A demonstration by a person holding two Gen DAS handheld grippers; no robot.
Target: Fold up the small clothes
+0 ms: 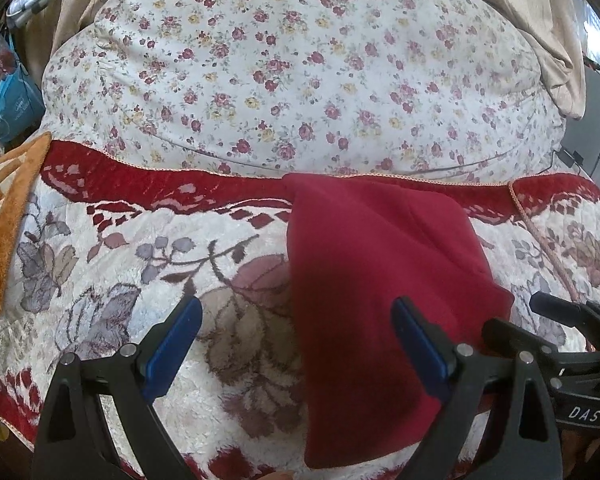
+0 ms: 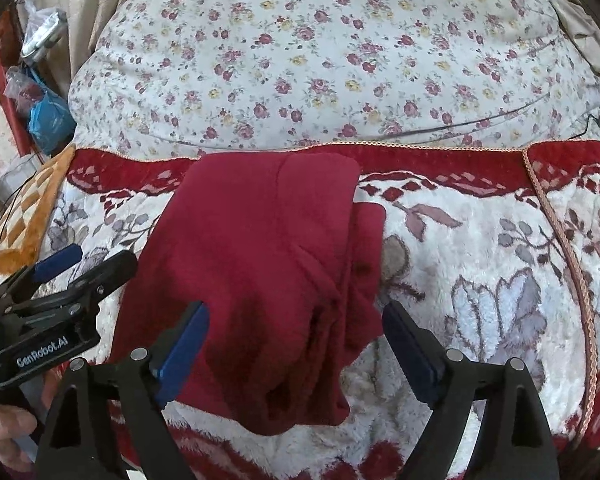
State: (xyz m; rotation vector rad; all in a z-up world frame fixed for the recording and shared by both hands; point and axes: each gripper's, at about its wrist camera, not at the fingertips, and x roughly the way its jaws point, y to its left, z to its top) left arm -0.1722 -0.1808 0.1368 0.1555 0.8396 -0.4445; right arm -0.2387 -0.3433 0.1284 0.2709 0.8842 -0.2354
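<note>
A dark red garment [image 1: 380,280] lies folded into a long strip on the plush floral blanket [image 1: 140,264]. In the right wrist view the garment [image 2: 260,260] shows layered folds along its right side. My left gripper [image 1: 296,344] is open and empty, hovering over the garment's left edge near its front end. My right gripper [image 2: 296,340] is open and empty, its jaws spread over the garment's near right part. The left gripper also shows in the right wrist view [image 2: 68,264], and the right gripper shows at the right edge of the left wrist view [image 1: 572,316].
A white quilt with small roses [image 1: 300,80] bulges behind the blanket. An orange plush mat [image 1: 8,220] lies at the left. Beige curtains [image 1: 540,20] hang behind. A blue bag [image 1: 14,108] and clutter sit at the far left. A dark cable [image 2: 480,120] runs across the quilt.
</note>
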